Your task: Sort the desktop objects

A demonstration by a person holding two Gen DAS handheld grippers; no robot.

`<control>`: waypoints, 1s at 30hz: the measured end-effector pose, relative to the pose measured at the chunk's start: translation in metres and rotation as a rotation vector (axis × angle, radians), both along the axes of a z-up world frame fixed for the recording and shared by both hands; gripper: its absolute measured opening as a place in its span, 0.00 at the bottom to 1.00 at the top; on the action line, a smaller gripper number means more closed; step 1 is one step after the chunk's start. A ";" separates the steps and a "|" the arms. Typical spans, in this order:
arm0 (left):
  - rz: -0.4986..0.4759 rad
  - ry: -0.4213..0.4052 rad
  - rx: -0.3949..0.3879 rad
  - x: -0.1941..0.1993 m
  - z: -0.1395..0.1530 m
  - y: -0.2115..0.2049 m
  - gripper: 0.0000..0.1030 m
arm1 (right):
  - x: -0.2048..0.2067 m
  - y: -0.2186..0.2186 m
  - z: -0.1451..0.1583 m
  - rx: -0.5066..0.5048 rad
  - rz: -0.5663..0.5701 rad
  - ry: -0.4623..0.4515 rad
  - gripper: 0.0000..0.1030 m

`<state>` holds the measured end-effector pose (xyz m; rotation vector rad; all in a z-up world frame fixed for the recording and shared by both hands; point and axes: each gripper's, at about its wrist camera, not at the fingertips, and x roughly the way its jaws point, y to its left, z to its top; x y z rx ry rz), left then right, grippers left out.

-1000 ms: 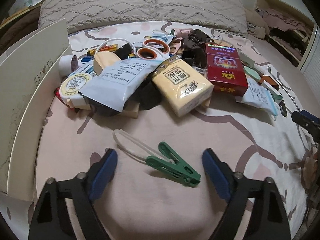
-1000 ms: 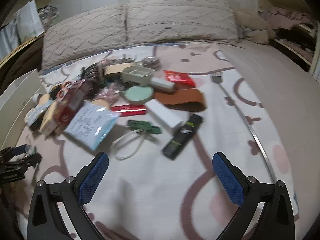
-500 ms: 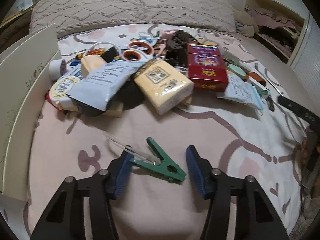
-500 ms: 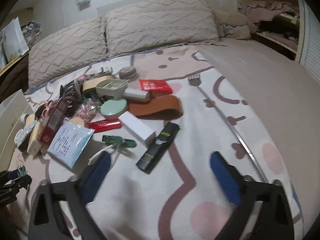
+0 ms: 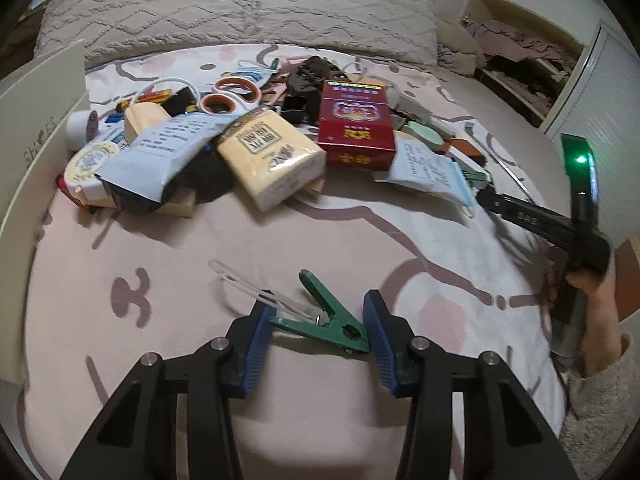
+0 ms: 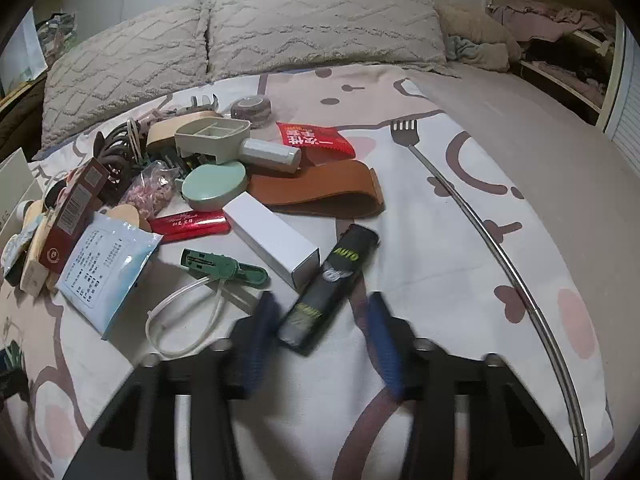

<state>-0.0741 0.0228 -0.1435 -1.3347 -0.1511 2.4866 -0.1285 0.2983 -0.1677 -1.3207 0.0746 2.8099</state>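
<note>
From the left wrist view, I saw the left gripper (image 5: 318,330) with its jaws just closed further, both blue pads touching the ends of the green clothes peg (image 5: 320,318) lying on the bedsheet (image 5: 160,240). A clear plastic loop (image 5: 256,290) passed under the left pad. Only this view showed the right gripper's handle (image 5: 560,236) and the hand (image 5: 596,312) on it. From the right wrist view, the right gripper (image 6: 318,320) was blurred; its jaws had just been narrowing around the near end of a black lighter (image 6: 332,284), but I could not tell whether the pads touched it. Beyond lay a white box (image 6: 272,244) and the cluttered pile; pillows (image 6: 320,20) farthest.
</note>
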 end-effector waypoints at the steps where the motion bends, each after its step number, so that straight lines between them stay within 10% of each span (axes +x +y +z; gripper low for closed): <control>1: -0.002 -0.001 0.008 0.002 0.000 0.000 0.44 | 0.001 0.002 0.000 -0.012 -0.002 0.003 0.29; 18: -0.015 -0.002 0.002 0.010 0.001 0.000 0.44 | 0.042 -0.004 0.011 -0.067 0.097 0.010 0.19; 30: -0.044 -0.018 0.010 0.012 0.002 0.007 0.44 | 0.064 -0.060 0.012 -0.098 0.399 -0.044 0.19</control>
